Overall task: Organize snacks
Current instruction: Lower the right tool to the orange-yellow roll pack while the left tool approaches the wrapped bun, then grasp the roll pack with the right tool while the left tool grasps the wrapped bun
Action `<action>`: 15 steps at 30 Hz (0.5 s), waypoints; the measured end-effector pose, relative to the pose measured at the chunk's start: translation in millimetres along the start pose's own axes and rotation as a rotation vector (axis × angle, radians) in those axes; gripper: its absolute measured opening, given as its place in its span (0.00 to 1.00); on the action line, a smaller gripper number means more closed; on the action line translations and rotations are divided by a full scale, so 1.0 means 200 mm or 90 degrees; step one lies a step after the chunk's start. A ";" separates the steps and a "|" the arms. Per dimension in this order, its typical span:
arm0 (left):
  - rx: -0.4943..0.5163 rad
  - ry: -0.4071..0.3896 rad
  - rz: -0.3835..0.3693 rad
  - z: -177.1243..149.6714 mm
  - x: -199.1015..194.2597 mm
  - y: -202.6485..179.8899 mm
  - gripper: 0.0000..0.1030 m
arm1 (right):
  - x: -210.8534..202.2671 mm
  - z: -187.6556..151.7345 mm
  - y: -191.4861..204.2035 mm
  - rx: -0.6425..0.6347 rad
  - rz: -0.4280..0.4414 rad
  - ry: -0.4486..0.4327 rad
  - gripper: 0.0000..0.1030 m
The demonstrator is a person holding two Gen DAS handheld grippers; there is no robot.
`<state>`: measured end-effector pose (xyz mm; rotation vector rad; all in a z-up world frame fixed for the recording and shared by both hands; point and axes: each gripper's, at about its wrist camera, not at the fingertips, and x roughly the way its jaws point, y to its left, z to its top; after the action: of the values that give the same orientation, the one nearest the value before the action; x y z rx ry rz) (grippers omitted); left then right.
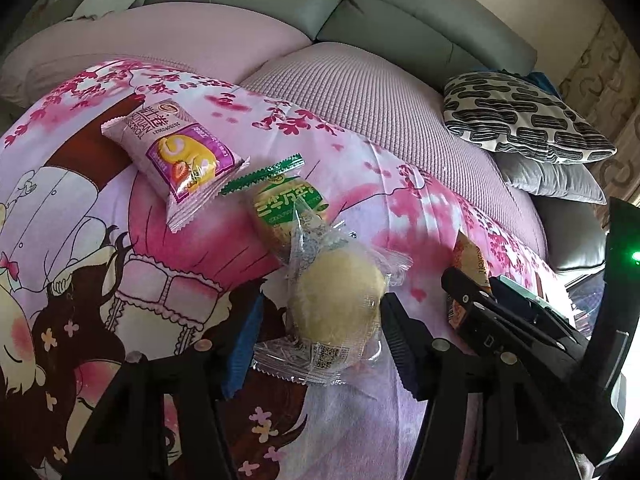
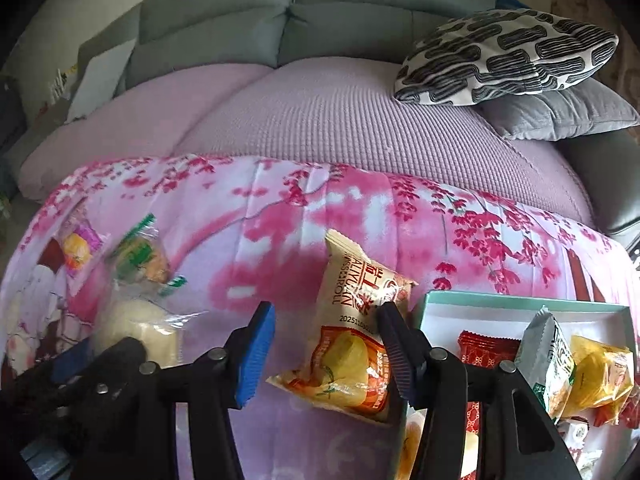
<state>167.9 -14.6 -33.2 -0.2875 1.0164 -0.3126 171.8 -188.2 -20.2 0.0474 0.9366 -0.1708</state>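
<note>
My left gripper (image 1: 320, 340) is open, its jaws on either side of a round yellow pastry in clear wrap (image 1: 336, 308) lying on the pink printed blanket (image 1: 180, 260). A green-wrapped cake (image 1: 288, 208) and a pink swiss-roll packet (image 1: 176, 152) lie just beyond it. My right gripper (image 2: 328, 352) is open around an orange and cream swiss-roll packet (image 2: 356, 344), its right finger touching the packet. That gripper also shows in the left wrist view (image 1: 480, 304). A teal-rimmed white box (image 2: 480, 304) to the right holds several snack packets.
A grey sofa backrest (image 2: 280, 20) and lilac seat cushions (image 2: 340, 120) lie behind the blanket. A black-and-white patterned pillow (image 2: 508, 56) rests on a grey pillow (image 2: 560, 116) at the right.
</note>
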 end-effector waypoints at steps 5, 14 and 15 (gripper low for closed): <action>-0.003 0.008 -0.002 0.00 0.02 0.00 0.61 | 0.02 0.00 -0.04 0.015 0.002 0.014 0.55; 0.001 0.021 -0.003 -0.01 0.04 0.00 0.63 | -0.05 -0.06 -0.03 0.016 0.047 0.019 0.40; 0.003 0.022 -0.001 -0.01 0.05 -0.01 0.63 | -0.06 -0.07 -0.03 0.018 0.055 0.020 0.40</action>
<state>170.5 -19.5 -40.9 -0.2794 1.0492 -0.3232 152.7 -191.2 -19.0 0.1171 0.9618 -0.1034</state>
